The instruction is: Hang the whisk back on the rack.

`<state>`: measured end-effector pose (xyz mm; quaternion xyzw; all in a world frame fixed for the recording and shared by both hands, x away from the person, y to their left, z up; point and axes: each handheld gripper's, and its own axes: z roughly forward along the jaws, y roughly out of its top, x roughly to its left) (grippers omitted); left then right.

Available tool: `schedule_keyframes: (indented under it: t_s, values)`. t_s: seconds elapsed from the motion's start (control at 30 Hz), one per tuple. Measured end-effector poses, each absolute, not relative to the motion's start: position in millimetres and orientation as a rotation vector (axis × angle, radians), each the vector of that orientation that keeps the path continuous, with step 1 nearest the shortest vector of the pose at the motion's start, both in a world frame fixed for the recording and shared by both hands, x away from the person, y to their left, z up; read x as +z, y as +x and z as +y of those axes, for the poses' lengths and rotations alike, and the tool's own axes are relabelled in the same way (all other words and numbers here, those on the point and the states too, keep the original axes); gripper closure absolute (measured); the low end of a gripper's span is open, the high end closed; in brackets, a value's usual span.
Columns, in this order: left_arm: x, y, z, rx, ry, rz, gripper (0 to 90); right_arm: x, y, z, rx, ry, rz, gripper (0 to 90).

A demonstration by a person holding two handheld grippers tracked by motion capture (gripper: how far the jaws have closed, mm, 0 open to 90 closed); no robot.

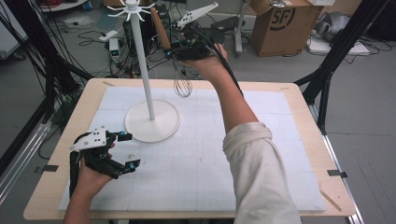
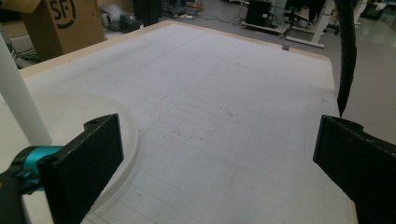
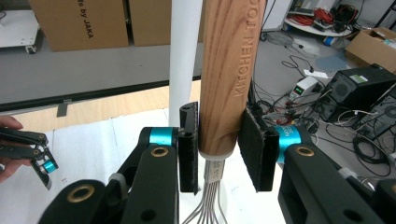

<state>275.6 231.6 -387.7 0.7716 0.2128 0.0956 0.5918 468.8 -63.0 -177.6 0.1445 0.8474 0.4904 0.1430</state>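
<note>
The left gripper (image 1: pixel 125 150) rests low at the table's (image 1: pixel 299 98) near-left, jaws spread wide over the white gridded mat (image 1: pixel 196 158), beside the white stand (image 1: pixel 148 84) (round base, tall pole). Further right, the raised right gripper (image 3: pixel 218 151) clamps a wooden-handled whisk (image 3: pixel 229 79) against the pole; cables and a cardboard box (image 1: pixel 282 23) crowd the floor beyond

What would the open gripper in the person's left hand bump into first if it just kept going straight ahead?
Probably nothing soon: the left gripper points across the bare white mat, beside the stand's base, towards the table's far edge. Depth is uncertain.
</note>
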Motion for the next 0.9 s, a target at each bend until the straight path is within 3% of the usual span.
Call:
schedule_keyframes:
  t_s: [0.17,0.27,0.47,0.77,0.9]
  values:
    - [-388,276,231,0.217,1.798,0.494,2.2,-178,468,-60,1.383,0.4,2.441,66.6]
    - [-389,276,231,0.214,1.801,0.493,2.2,-179,467,-59,1.386,0.403,2.432,54.9]
    - [-388,276,230,0.214,1.8,0.49,2.2,-177,464,-68,1.402,0.43,2.417,43.9]
    - [-389,276,228,0.209,1.81,0.493,2.2,-179,455,-89,1.467,0.431,2.439,37.0]
    - [-389,277,228,0.21,1.812,0.491,2.1,-182,450,-100,1.514,0.439,2.438,29.7]
